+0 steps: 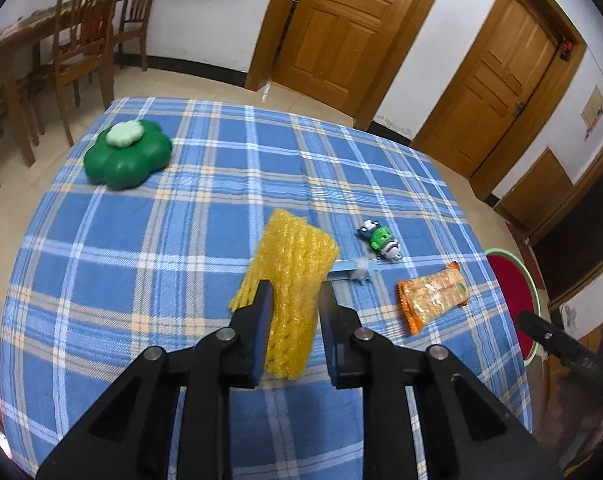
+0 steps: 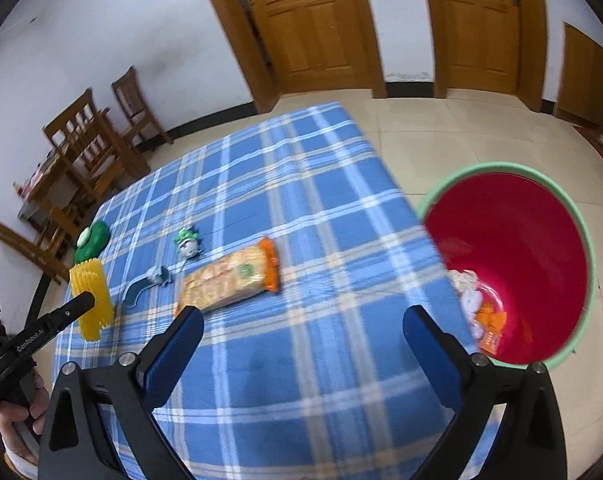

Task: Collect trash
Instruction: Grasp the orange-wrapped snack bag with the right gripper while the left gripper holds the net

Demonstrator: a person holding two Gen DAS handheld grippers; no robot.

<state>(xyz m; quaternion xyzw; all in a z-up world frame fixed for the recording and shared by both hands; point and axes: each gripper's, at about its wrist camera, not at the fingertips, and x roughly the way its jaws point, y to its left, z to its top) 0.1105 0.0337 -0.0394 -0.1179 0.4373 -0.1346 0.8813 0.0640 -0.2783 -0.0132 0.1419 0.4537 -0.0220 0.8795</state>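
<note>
My left gripper (image 1: 296, 296) is shut on a yellow foam net sleeve (image 1: 293, 248), holding it by its near half just above the blue plaid tablecloth (image 1: 141, 240). In the right wrist view the same sleeve (image 2: 93, 304) hangs at the table's left edge. An orange snack packet (image 1: 433, 294) (image 2: 231, 276) lies flat on the cloth to the right of the sleeve. My right gripper (image 2: 303, 320) is open over the cloth, nothing between its fingers, and the packet lies just beyond its left finger. A red bin with a green rim (image 2: 509, 264) stands on the floor beside the table, with some wrappers (image 2: 481, 312) inside.
A green toy car (image 1: 379, 240) and a pale blue strip with a white scrap (image 1: 357, 270) lie between sleeve and packet. A green clover-shaped box (image 1: 127, 154) sits at the far left corner. Wooden chairs (image 1: 85, 32) and doors (image 1: 341, 28) stand beyond the table.
</note>
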